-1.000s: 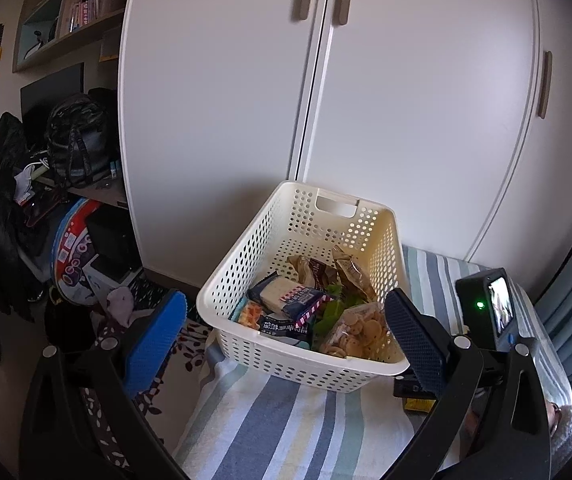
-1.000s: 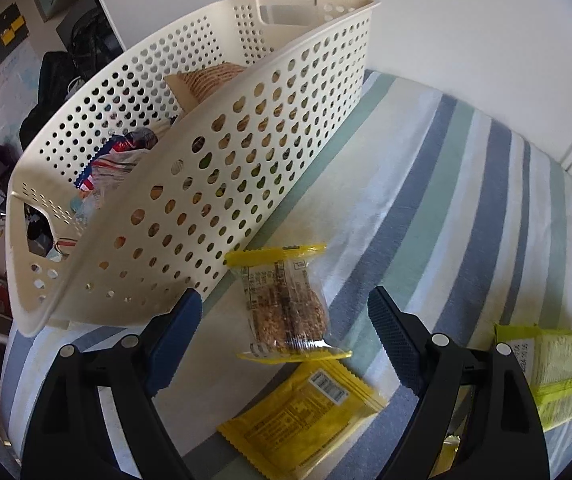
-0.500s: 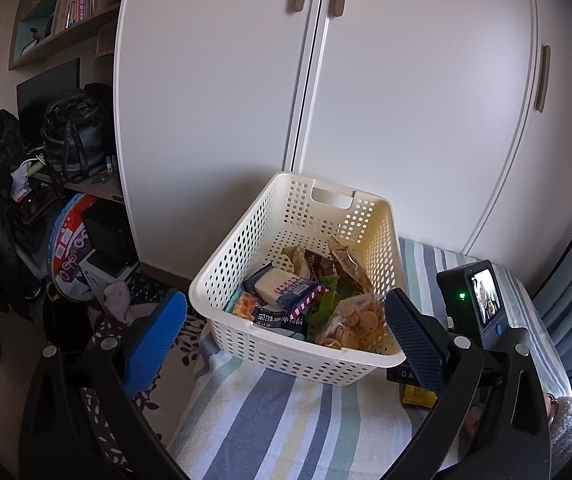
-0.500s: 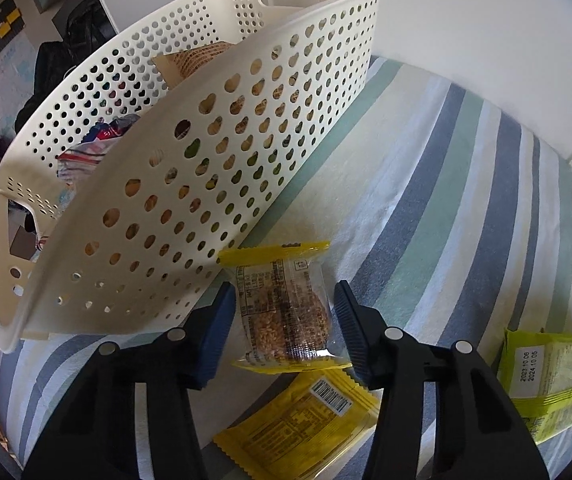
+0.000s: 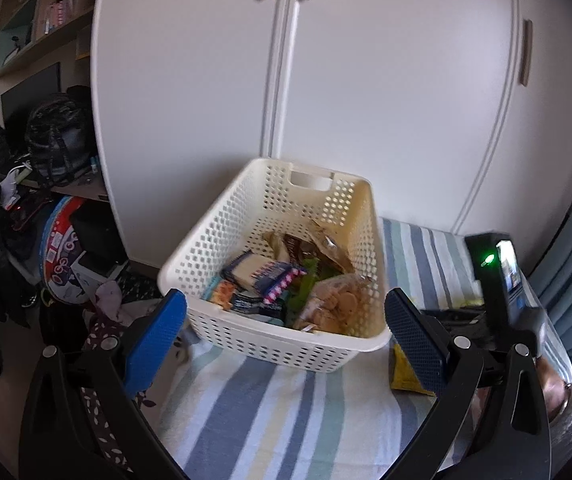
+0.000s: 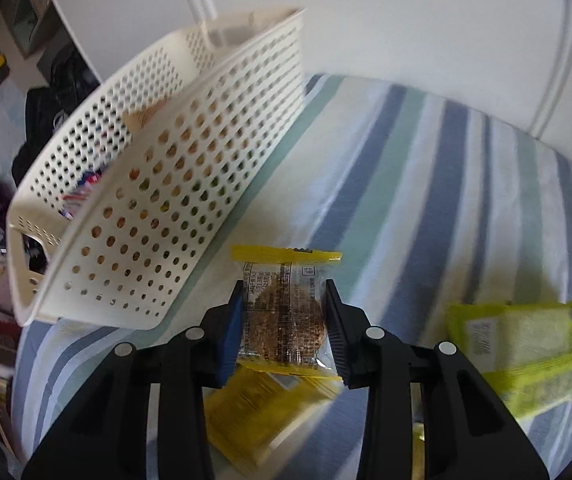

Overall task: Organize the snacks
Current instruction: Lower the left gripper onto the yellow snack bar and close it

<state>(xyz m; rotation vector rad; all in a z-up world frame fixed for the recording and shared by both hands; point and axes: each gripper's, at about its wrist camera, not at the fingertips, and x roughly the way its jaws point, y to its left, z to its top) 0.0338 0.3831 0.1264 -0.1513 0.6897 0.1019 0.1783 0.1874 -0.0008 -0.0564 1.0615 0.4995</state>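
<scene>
The right tool [image 6: 284, 320] pinches a clear snack packet with yellow ends [image 6: 284, 312] between its two blue-padded fingers [image 6: 230, 330], one pad pressed against each long side of the wrapper. The packet shows a brown grain bar through the film and sits just beside the long perforated wall of the cream basket [image 6: 158, 184], on the side away from the room's clutter. Whether it touches the bedding cannot be told.

Under the gripped packet, nearer the camera, lies a flat yellow sachet [image 6: 254, 420], partly covered by it. A lime-green packet [image 6: 521, 348] rests farther from the basket on the same striped bedspread [image 6: 425, 184]; it is blurred and its print is unreadable.

The left tool [image 5: 286, 312] is spread wide and holds nothing, its blue pads [image 5: 154, 332] flanking the basket's near short end. From this view the basket [image 5: 246, 216] stands on the striped bed in front of white wardrobe doors [image 5: 385, 80] and already contains several snacks: a bag of round crackers [image 5: 337, 304] at the near corner, a blue-and-white striped pack [image 5: 262, 276] towards the middle, and brown wrappers [image 5: 309, 246] towards the far end with the handle slot. Beside the basket's near corner, a yellow wrapper corner [image 5: 401, 372] shows behind the left tool's finger, along with the body of the other tool and a sleeved hand [image 5: 561, 396].
</scene>
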